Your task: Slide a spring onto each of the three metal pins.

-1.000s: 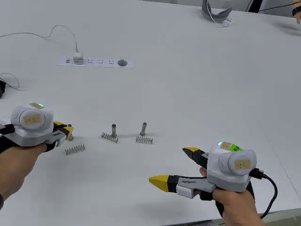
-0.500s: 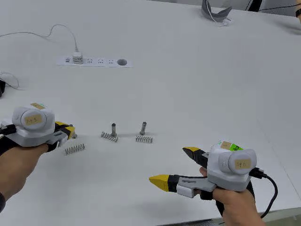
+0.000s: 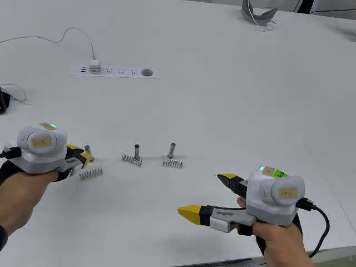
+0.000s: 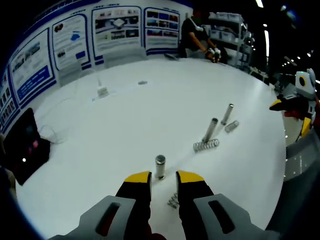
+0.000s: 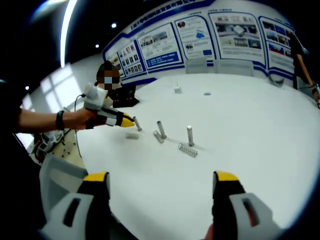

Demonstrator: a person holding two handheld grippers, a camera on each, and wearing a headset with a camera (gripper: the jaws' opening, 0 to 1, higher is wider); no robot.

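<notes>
Three metal pins stand upright in a row on the white table: left pin (image 3: 87, 149), middle pin (image 3: 137, 151), right pin (image 3: 172, 149). A spring lies flat near each: (image 3: 90, 174), (image 3: 132, 161), (image 3: 172, 163). My left gripper (image 3: 81, 159) is just left of the left pin. In the left gripper view its tips (image 4: 163, 178) stand a narrow gap apart, holding nothing, with the left pin (image 4: 160, 166) right ahead and a spring (image 4: 173, 200) under them. My right gripper (image 3: 208, 194) hovers wide open and empty near the front edge, facing the pins (image 5: 161, 129).
A white power strip (image 3: 114, 72) with a plugged-in charger and cable lies at the back left. A grey object (image 3: 258, 12) sits at the far edge. The table's front edge runs close below the right gripper. A person stands beyond the table (image 4: 197, 30).
The left gripper has drawn slightly back from the left pin, which now shows beside its tips. The right gripper has stayed in place. The head camera has shifted a little.
</notes>
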